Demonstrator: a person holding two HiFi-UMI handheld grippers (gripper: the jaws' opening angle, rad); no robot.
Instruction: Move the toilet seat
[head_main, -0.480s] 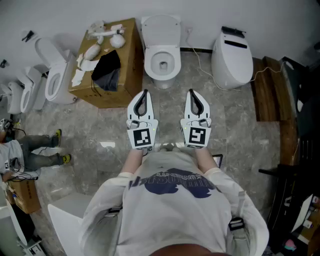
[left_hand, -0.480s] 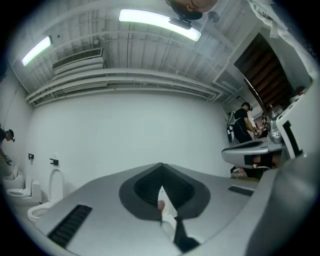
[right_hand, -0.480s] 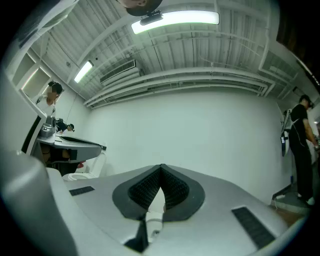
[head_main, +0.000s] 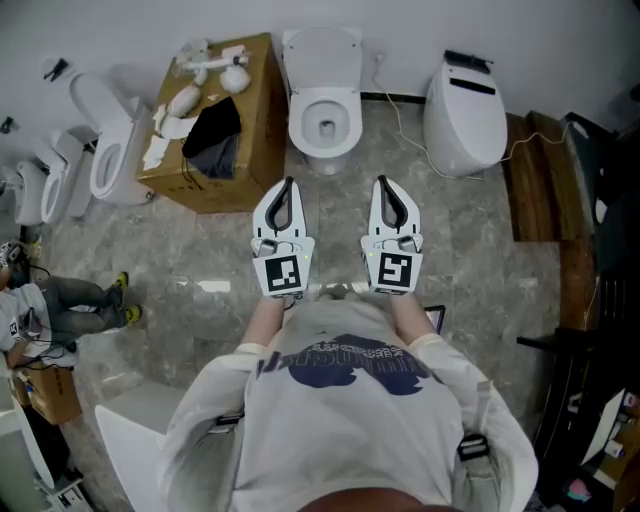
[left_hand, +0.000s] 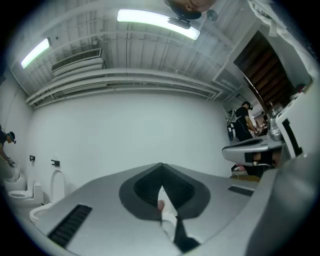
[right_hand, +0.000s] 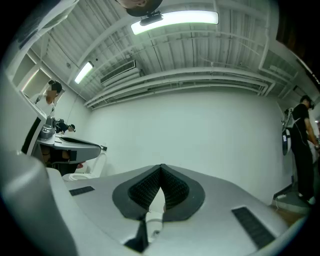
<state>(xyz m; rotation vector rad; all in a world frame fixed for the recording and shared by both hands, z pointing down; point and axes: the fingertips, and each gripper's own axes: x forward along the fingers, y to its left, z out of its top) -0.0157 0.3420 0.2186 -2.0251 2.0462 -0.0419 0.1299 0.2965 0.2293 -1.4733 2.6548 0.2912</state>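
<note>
A white toilet (head_main: 324, 128) stands against the far wall at the top middle of the head view. Its seat ring (head_main: 304, 112) lies down on the bowl and the lid (head_main: 322, 55) is raised behind it. My left gripper (head_main: 289, 184) and right gripper (head_main: 381, 184) are held side by side over the floor just in front of the bowl, pointing at it and touching nothing. Both are shut and empty. In the left gripper view the jaws (left_hand: 161, 168) meet at the tip against a white wall, and the right gripper's jaws (right_hand: 161, 169) do the same.
A cardboard box (head_main: 258, 120) with a black cloth and white parts on top stands left of the toilet. Another open toilet (head_main: 108, 150) is further left, and a closed-lid toilet (head_main: 463, 118) is at the right with a cable on the floor. A person (head_main: 60, 305) sits at the left edge. Wooden boards (head_main: 540, 180) are at the right.
Both grippers are where they were. The seated person at the left edge has shifted their legs slightly.
</note>
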